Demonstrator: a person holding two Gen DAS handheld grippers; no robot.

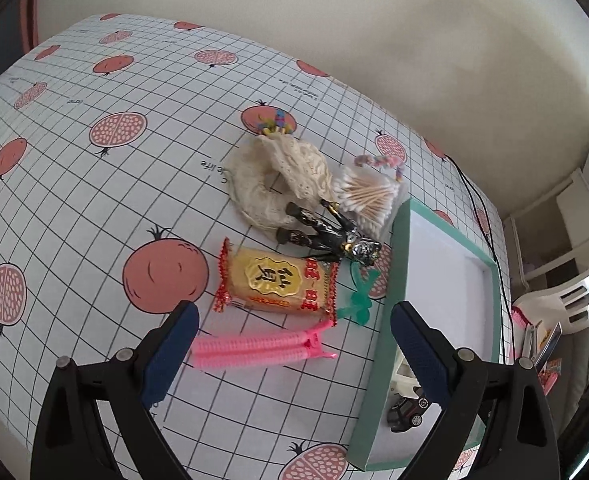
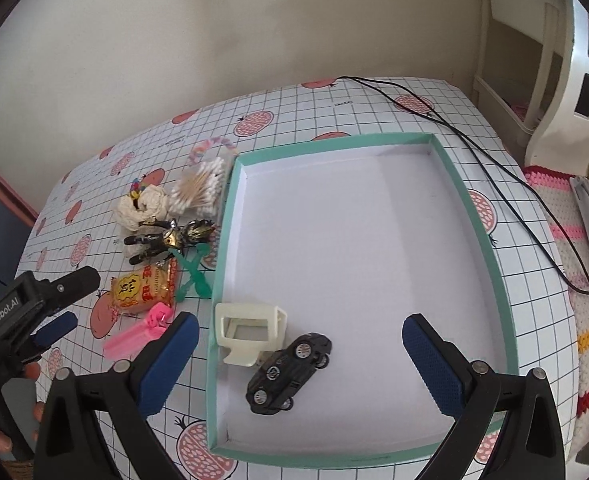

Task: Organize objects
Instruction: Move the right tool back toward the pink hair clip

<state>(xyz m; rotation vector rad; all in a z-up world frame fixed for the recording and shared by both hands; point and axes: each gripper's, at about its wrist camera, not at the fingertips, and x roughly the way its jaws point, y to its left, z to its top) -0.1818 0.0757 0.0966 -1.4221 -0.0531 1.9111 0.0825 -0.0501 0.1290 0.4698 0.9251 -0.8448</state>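
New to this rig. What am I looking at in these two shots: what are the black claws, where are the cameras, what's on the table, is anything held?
No robot arm here: a person holds a two-finger gripper in each hand, each with a fisheye camera looking along its blue-padded fingers. One picture is from the left gripper, the other from the right gripper. Both are open and hold nothing.

On the tablecloth lie a pink hair clip, a snack packet, a green bow, a dark figurine, a cream scrunchie and a pack of cotton swabs.

Beside them sits a teal-rimmed tray. It already holds a black toy car and a cream plastic piece.
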